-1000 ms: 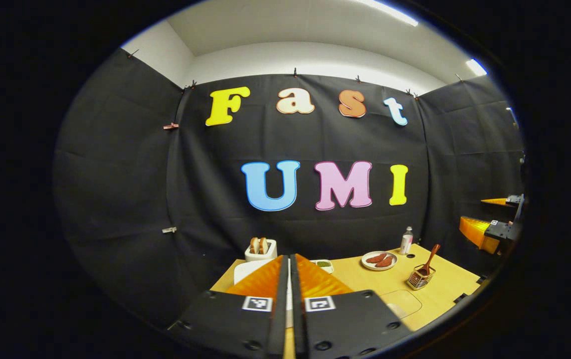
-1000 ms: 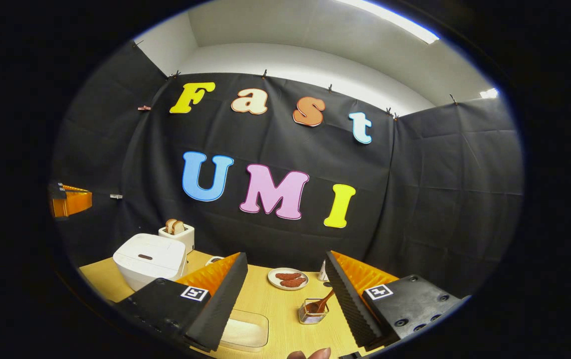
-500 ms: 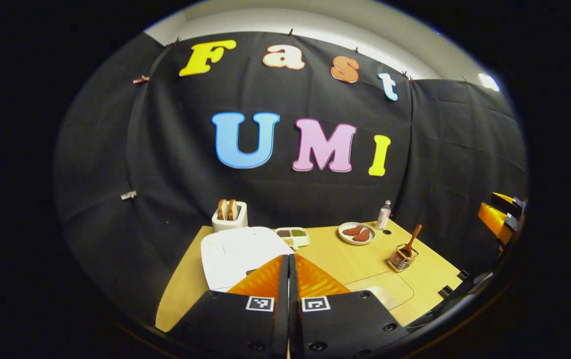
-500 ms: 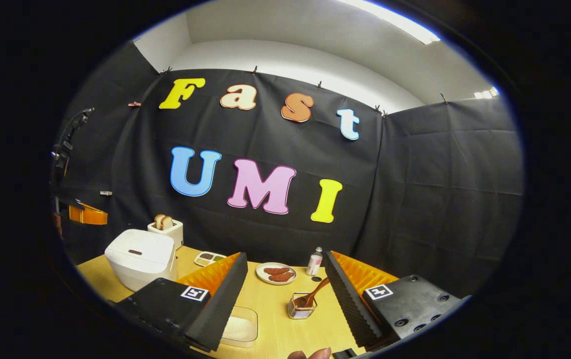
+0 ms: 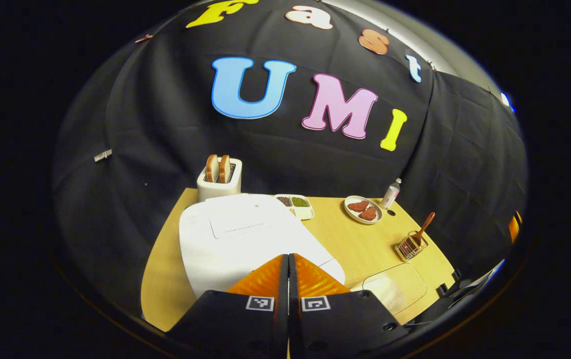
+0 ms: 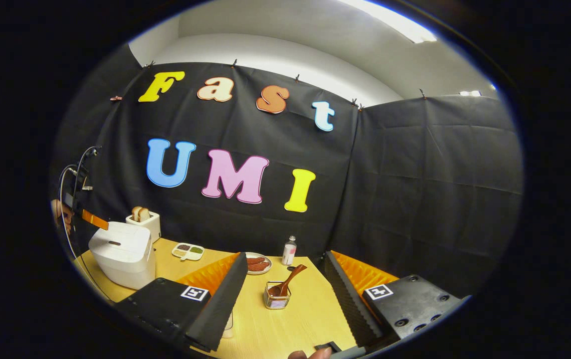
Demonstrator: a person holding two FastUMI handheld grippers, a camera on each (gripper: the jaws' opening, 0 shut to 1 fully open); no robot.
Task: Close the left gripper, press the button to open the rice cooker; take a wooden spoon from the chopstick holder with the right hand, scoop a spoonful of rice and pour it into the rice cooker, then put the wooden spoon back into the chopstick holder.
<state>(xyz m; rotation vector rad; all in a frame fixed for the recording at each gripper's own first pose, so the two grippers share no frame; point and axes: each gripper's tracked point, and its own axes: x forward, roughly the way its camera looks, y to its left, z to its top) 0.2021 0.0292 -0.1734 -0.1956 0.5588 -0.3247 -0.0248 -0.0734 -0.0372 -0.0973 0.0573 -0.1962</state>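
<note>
The white rice cooker [image 5: 245, 239] [image 6: 121, 253] sits at the table's left with its lid down. My left gripper [image 5: 288, 257] is shut, its orange fingers pressed together just above the cooker's front edge. In the right gripper view that left gripper [image 6: 94, 220] hovers at the cooker's top left corner. A wooden spoon [image 6: 287, 281] [image 5: 422, 228] leans in the wire chopstick holder [image 6: 276, 296] [image 5: 411, 246]. My right gripper [image 6: 285, 267] is open, held above the table with the holder framed between its fingers. A clear rice container [image 5: 395, 288] lies near the table's front edge.
A toaster with bread [image 5: 219, 178] stands behind the cooker. A divided dish of beans [image 5: 295, 204], a plate of red food [image 5: 362, 209] and a small bottle [image 5: 391, 193] line the back of the wooden table [image 5: 345, 244]. Black cloth walls enclose the booth.
My left gripper has tilted down and come close over the rice cooker, staying shut. My right gripper view has swung rightward, bringing the chopstick holder nearer the middle between its open fingers.
</note>
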